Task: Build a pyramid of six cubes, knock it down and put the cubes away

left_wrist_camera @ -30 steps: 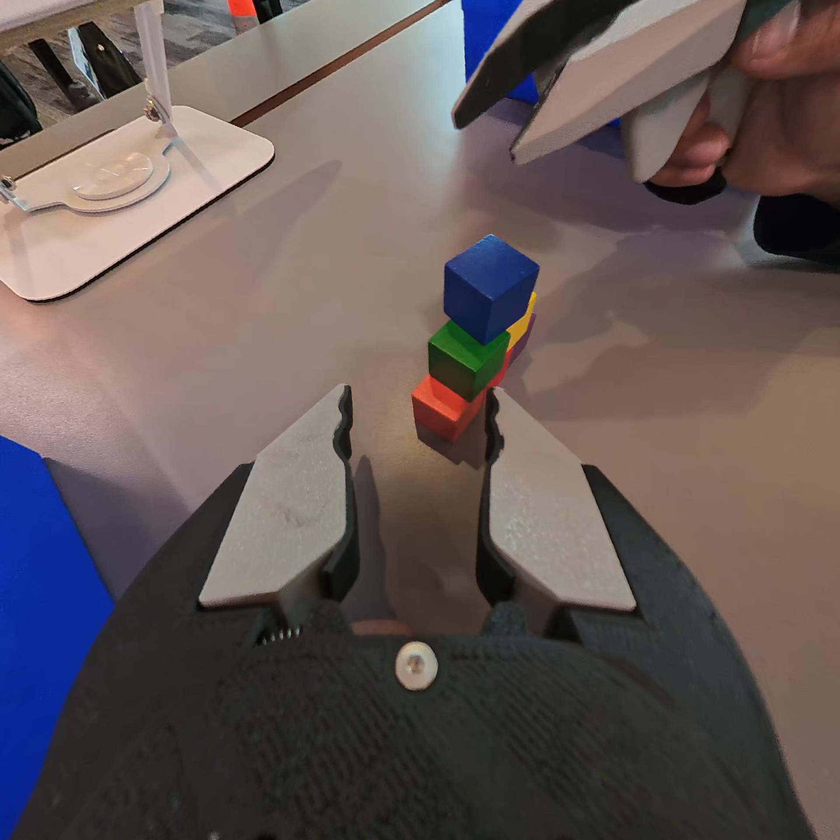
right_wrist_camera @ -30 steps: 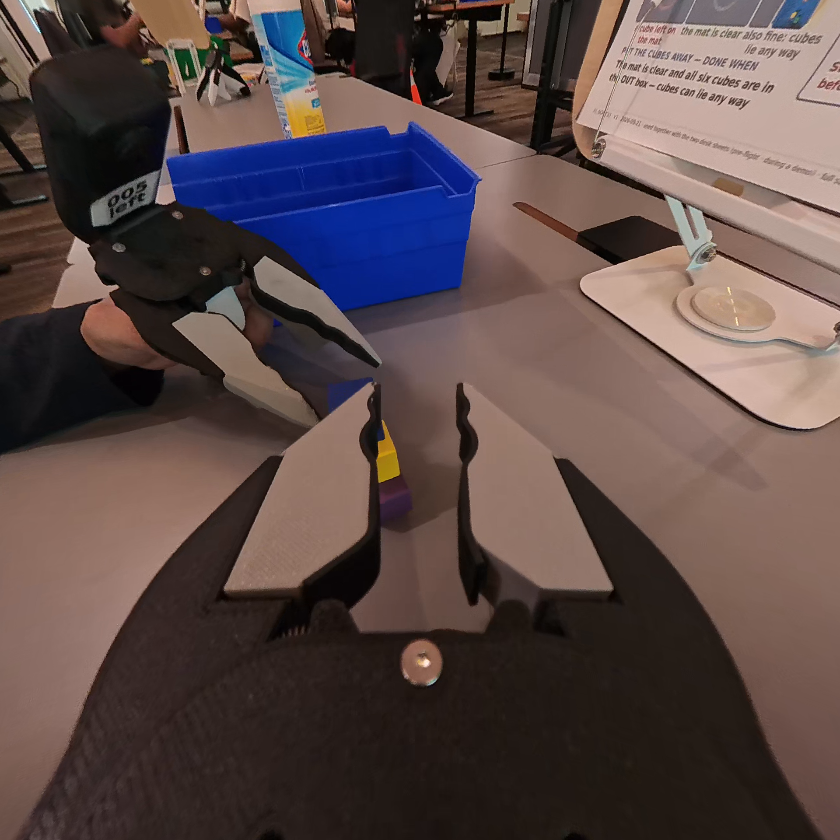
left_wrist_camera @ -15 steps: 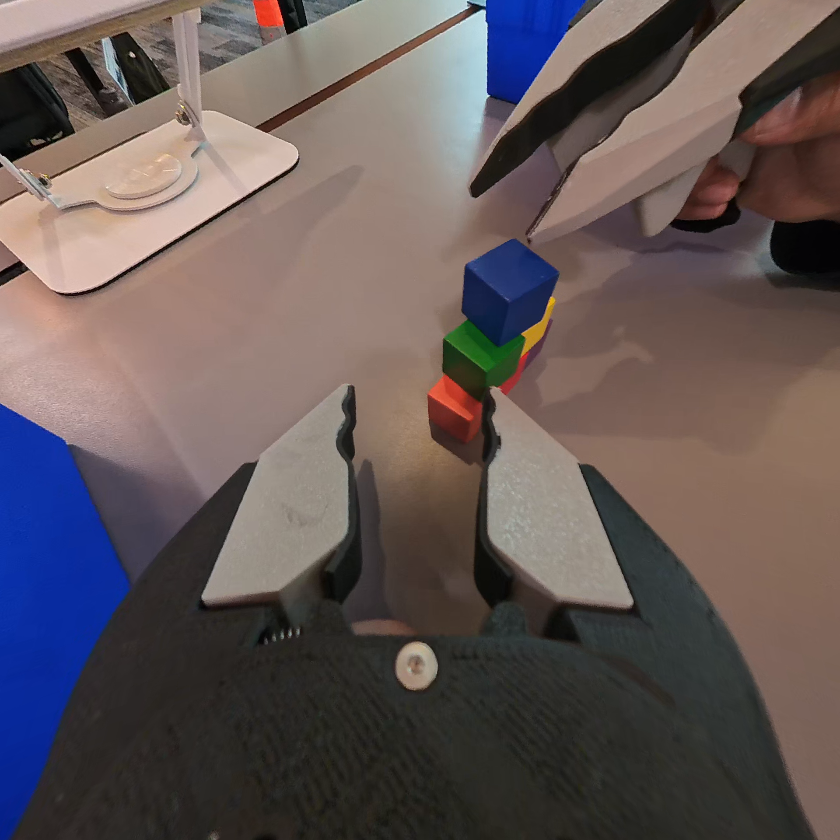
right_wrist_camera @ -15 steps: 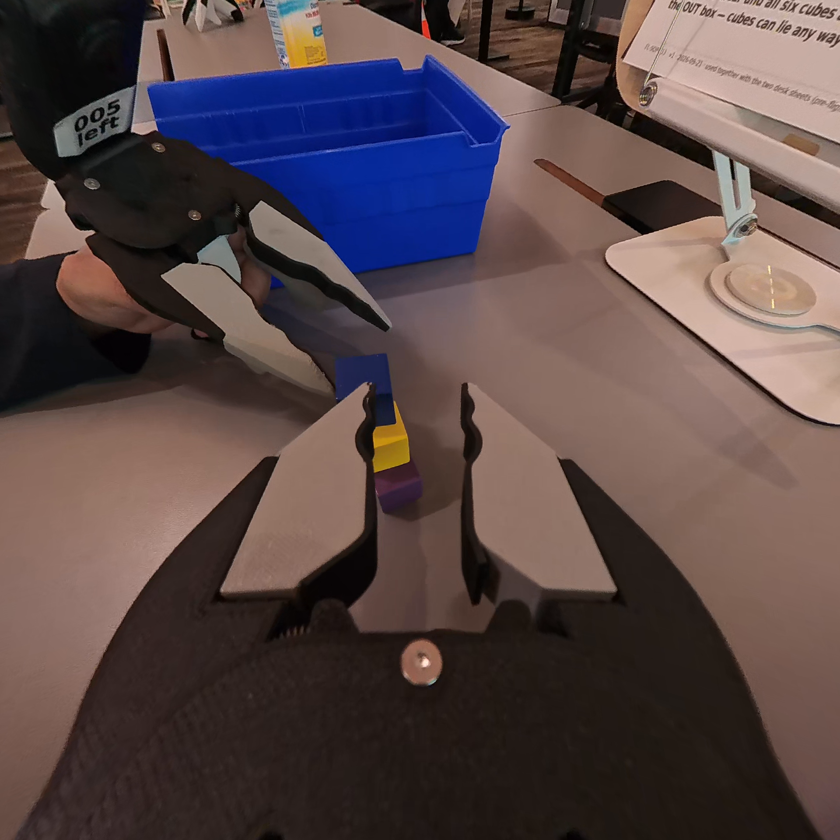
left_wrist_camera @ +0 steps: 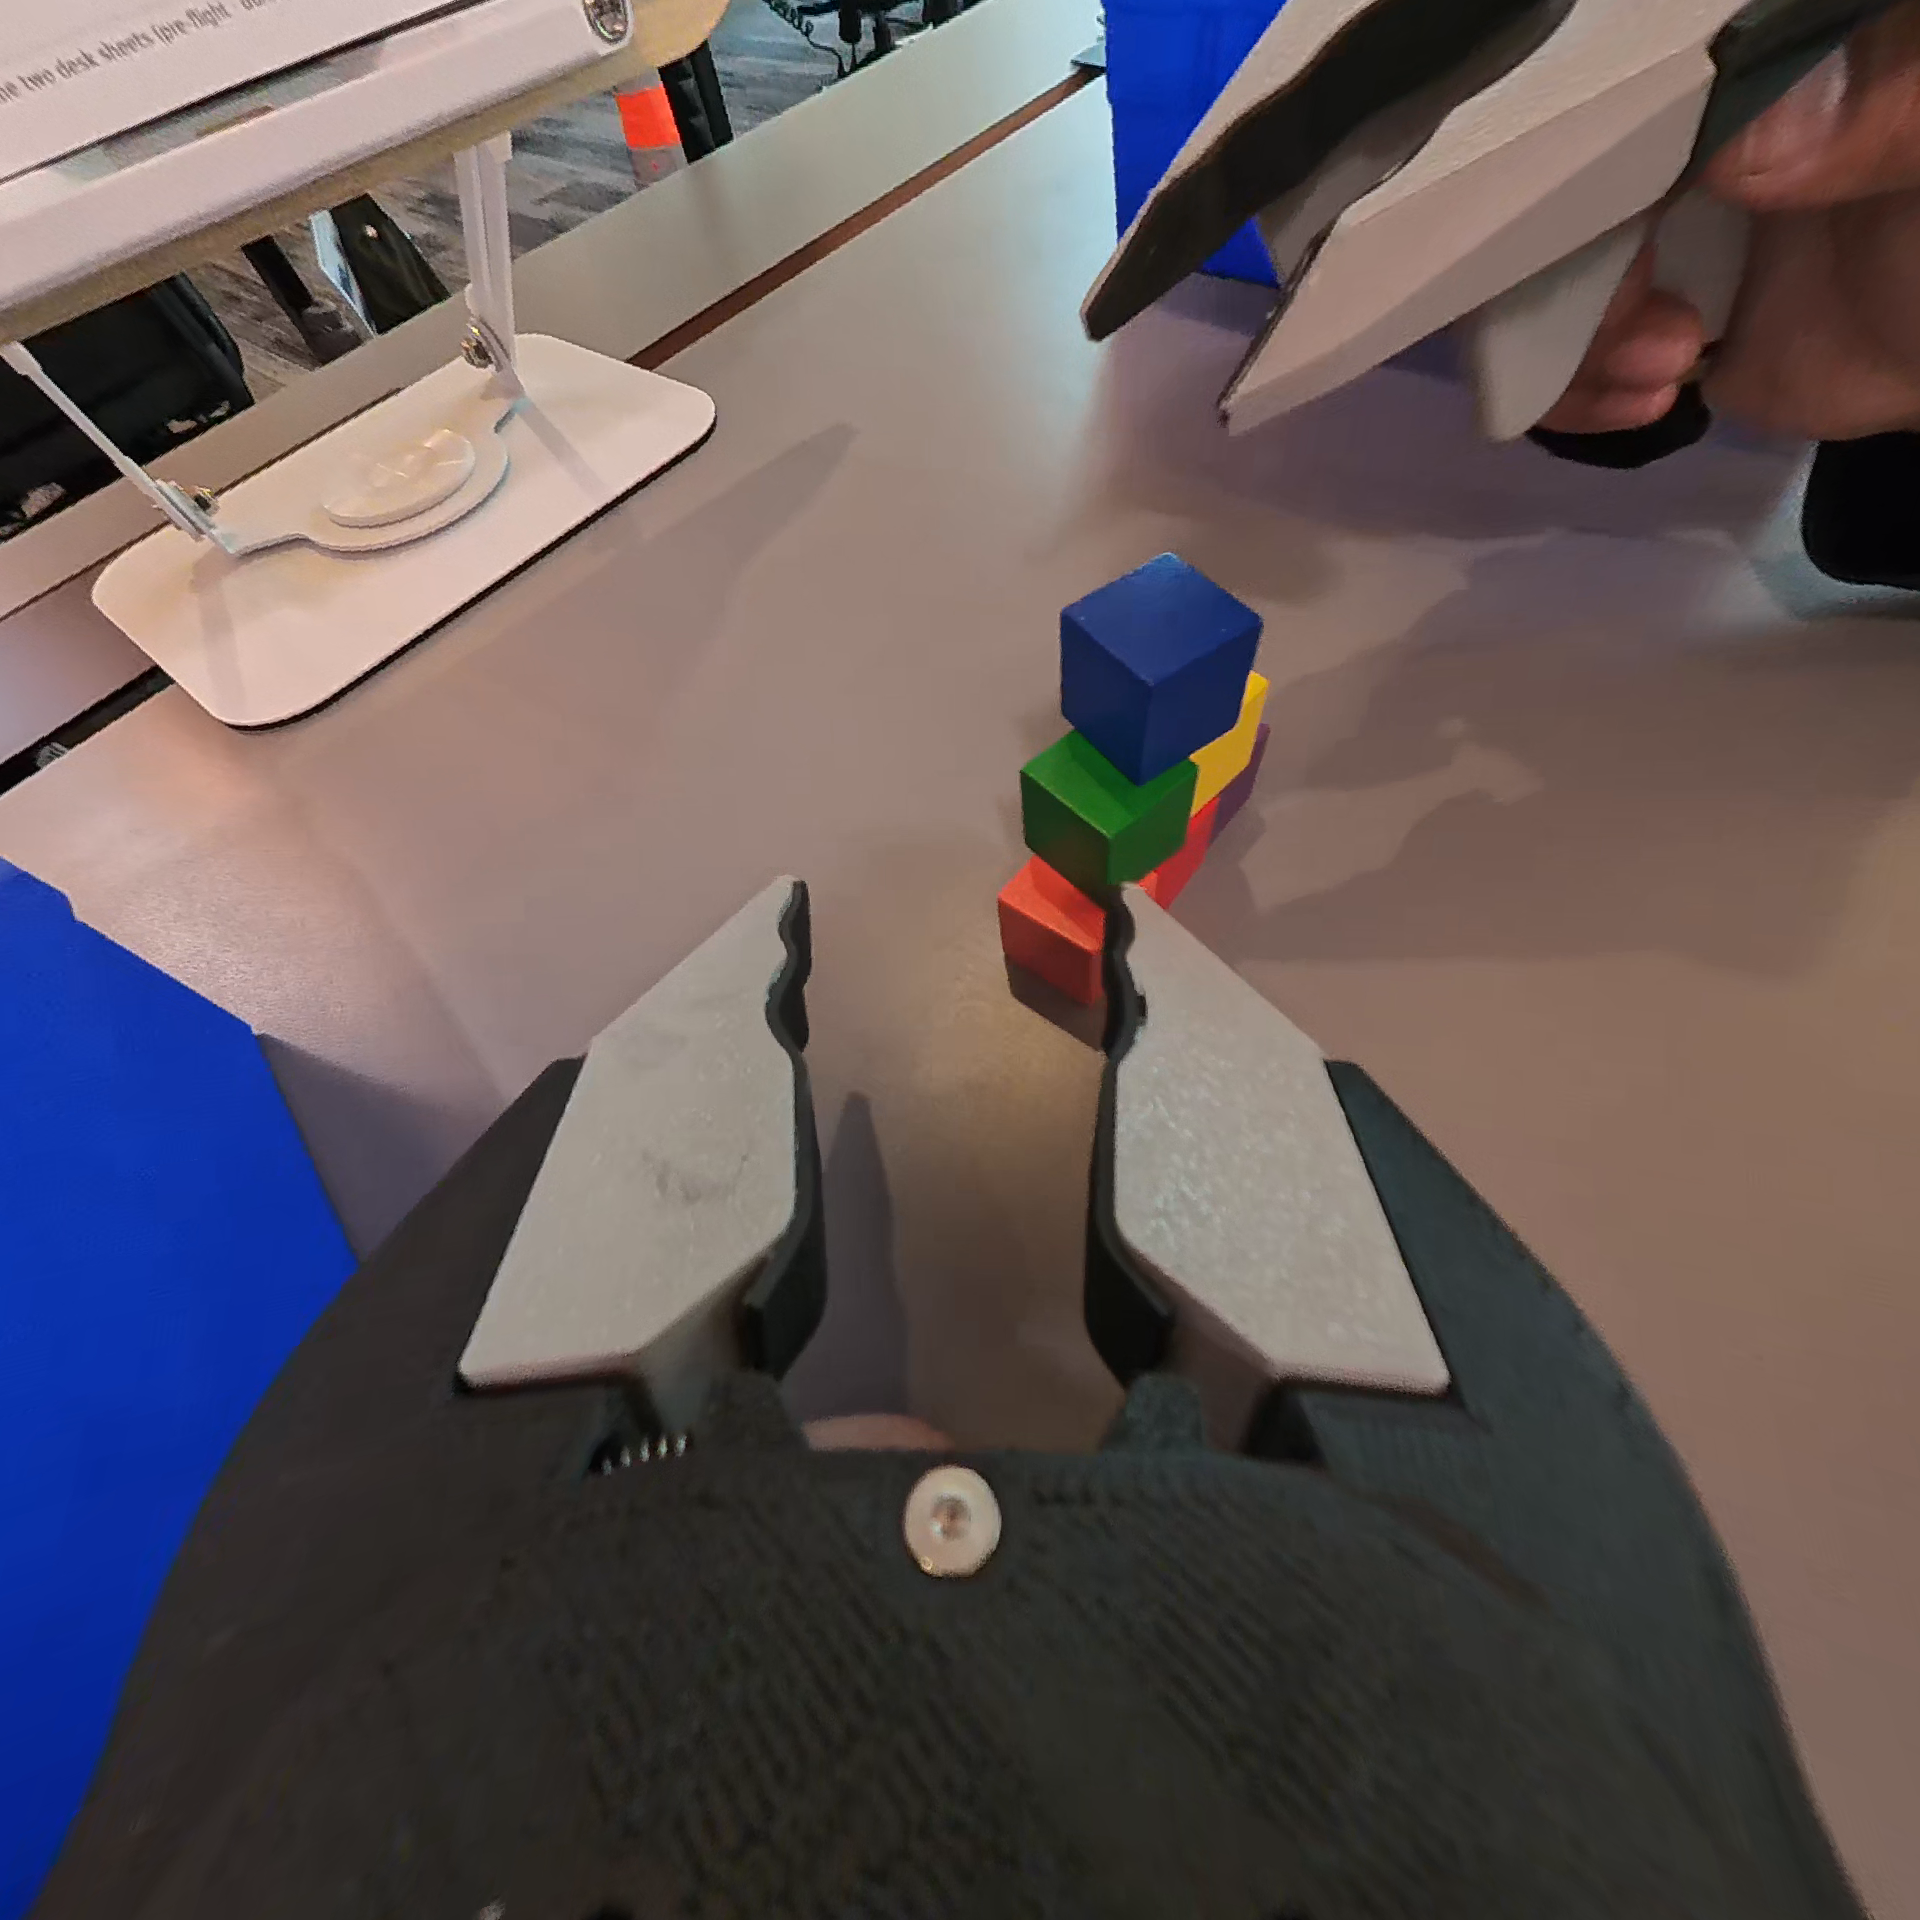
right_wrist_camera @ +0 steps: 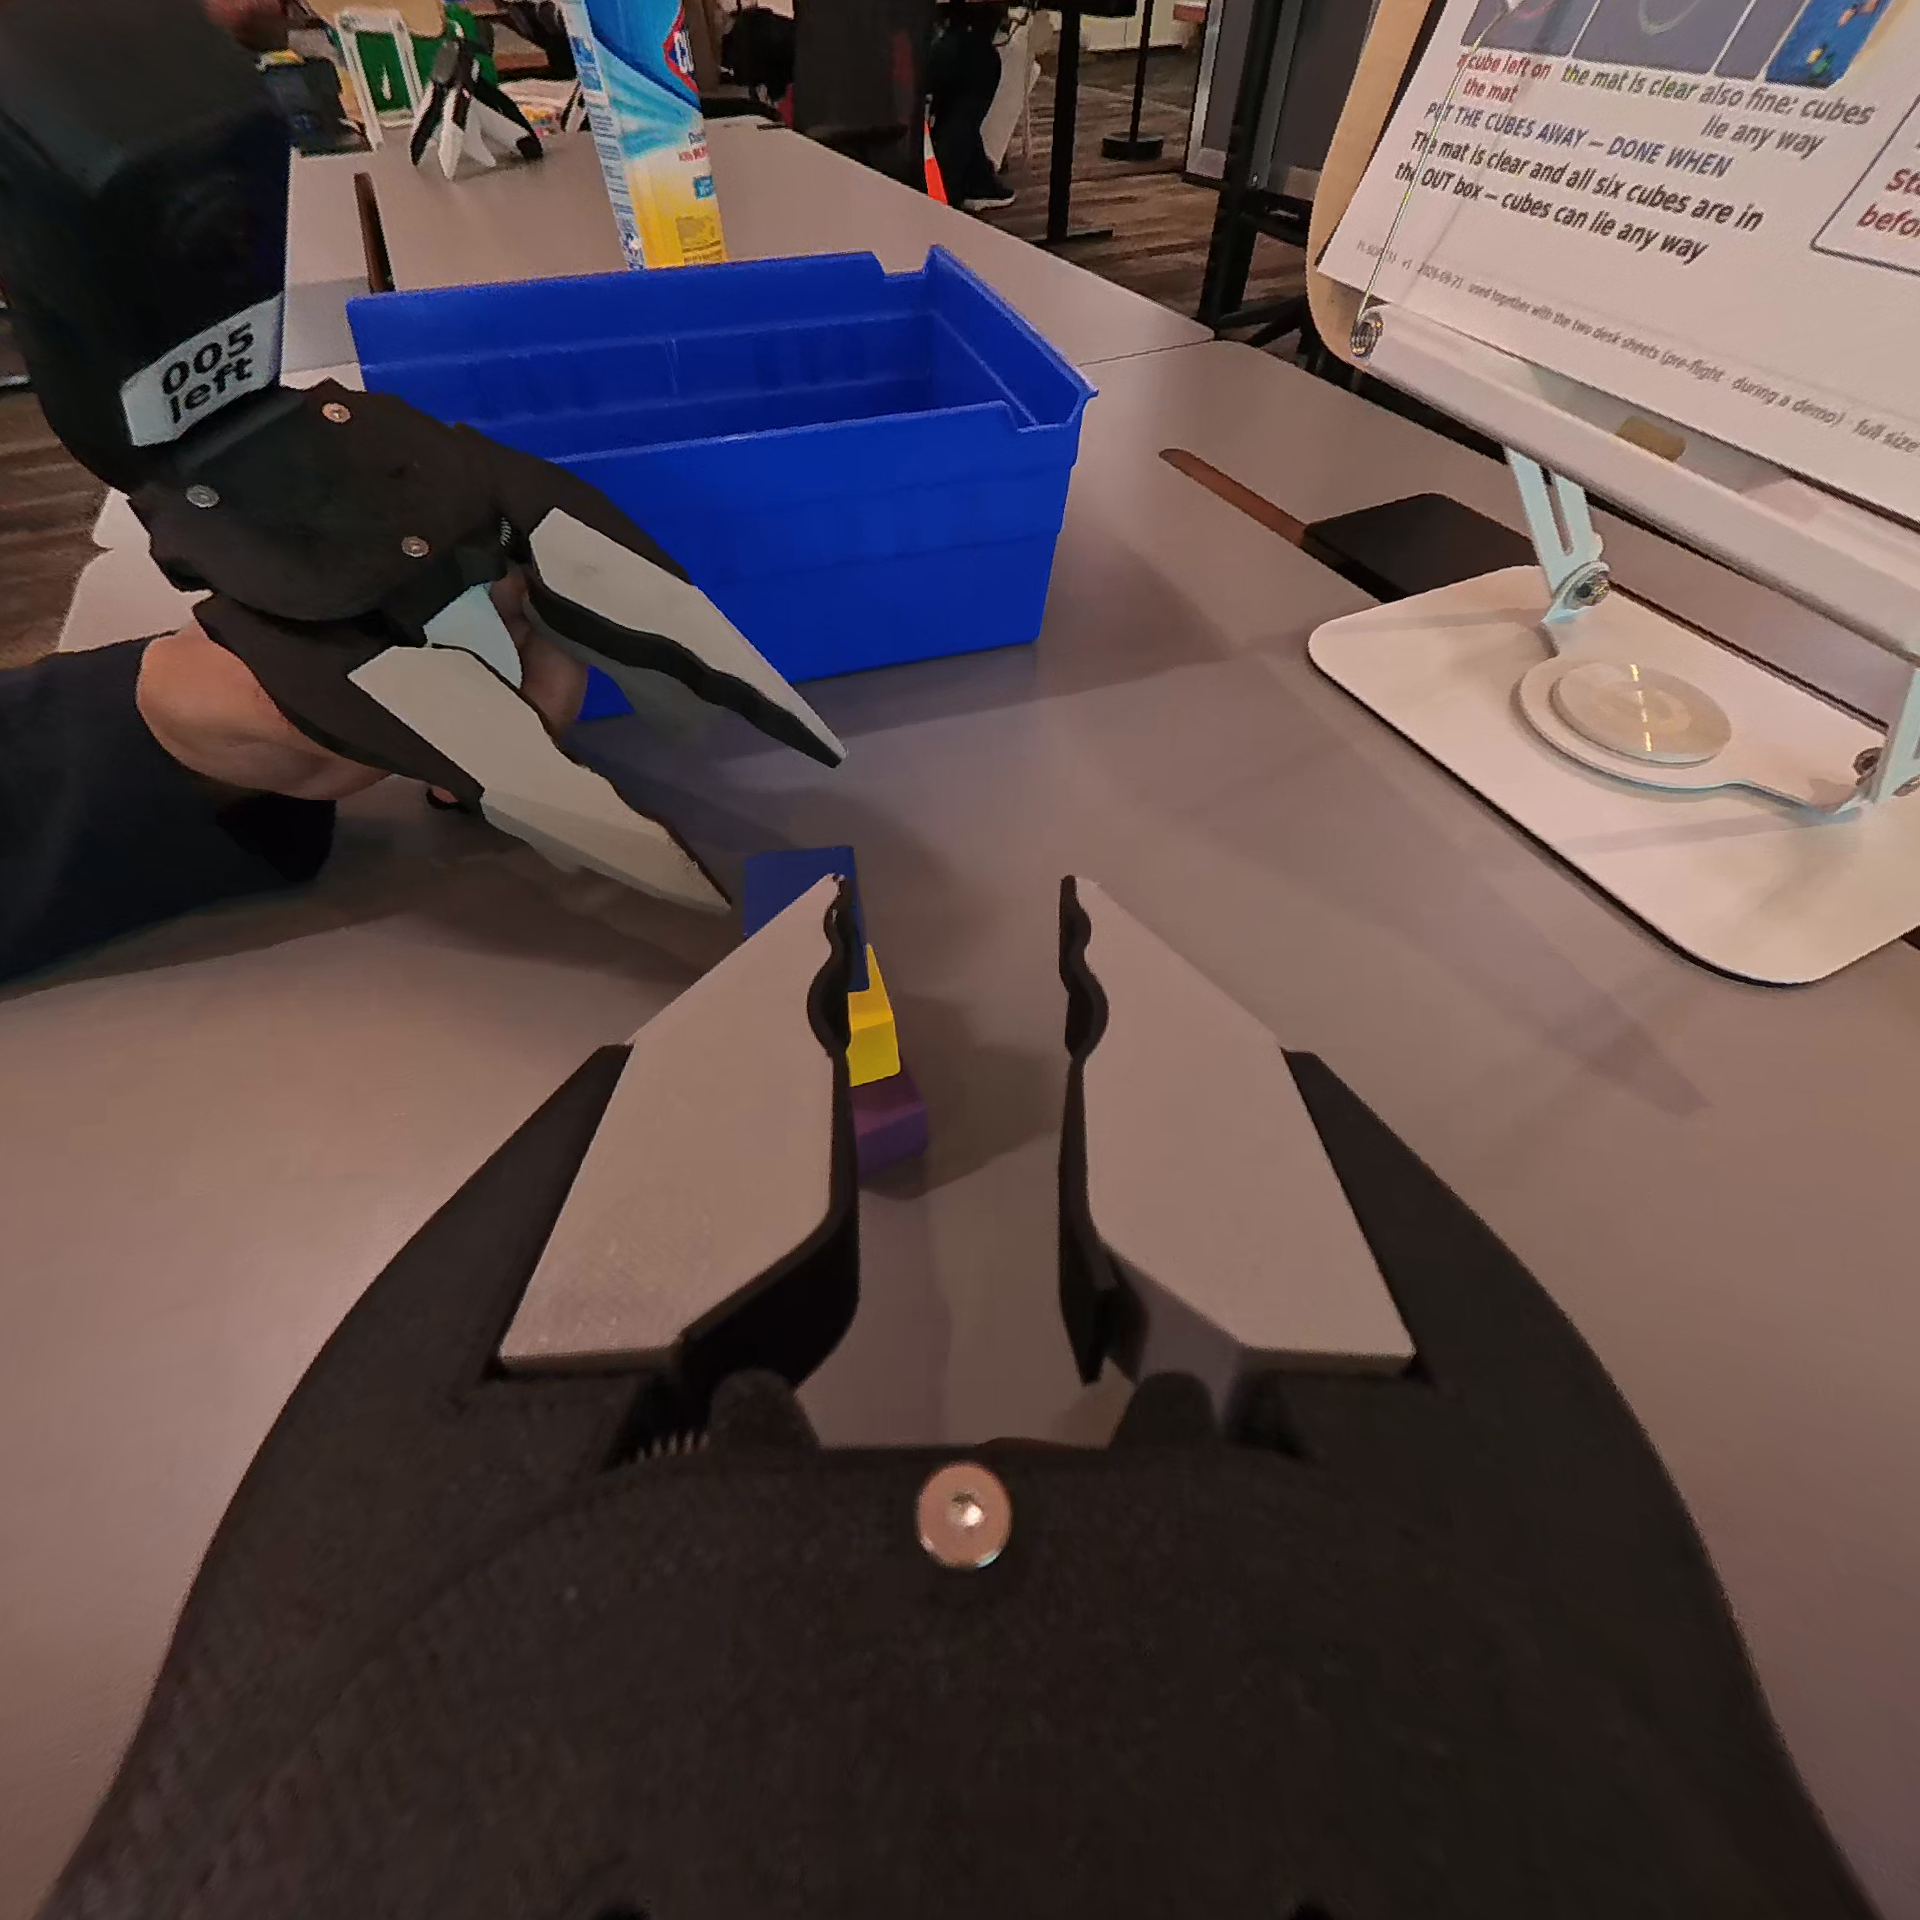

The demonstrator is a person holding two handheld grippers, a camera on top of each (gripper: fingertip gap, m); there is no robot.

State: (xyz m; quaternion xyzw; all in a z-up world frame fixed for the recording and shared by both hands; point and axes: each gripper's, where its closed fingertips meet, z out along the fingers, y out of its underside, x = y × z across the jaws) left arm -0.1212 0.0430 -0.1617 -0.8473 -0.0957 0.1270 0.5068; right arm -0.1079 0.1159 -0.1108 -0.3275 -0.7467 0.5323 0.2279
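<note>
1. A blue bin (right_wrist_camera: 831, 488) stands on the grey bench (right_wrist_camera: 1195, 831), behind the cubes; the part of its inside that shows holds nothing, only dividers. A second blue wall (left_wrist_camera: 135, 1195) fills the left edge of the left wrist view.
2. The pyramid (left_wrist_camera: 1138, 779) stands on the bench between the two claws. A blue cube (left_wrist_camera: 1153, 665) is on top, a green cube (left_wrist_camera: 1101, 821) and a yellow cube (left_wrist_camera: 1231, 753) under it, and an orange cube (left_wrist_camera: 1049, 930), a red cube (left_wrist_camera: 1184, 857) and a purple cube (right_wrist_camera: 888, 1122) at the bottom (the red one shows only as a sliver).
3. The left claw (left_wrist_camera: 956, 925) is spread and holds nothing; its right tip lies in front of the orange cube. The right claw (right_wrist_camera: 951, 914) is also spread and empty, with its left finger covering part of the stack.
4. A white stand (right_wrist_camera: 1621, 748) carrying a printed sheet (right_wrist_camera: 1662, 187) sits on the bench to one side, well apart from the cubes. A spray bottle (right_wrist_camera: 649, 135) stands behind the bin.
5. A hand (right_wrist_camera: 239, 727) in a dark sleeve grips the left claw.
</note>
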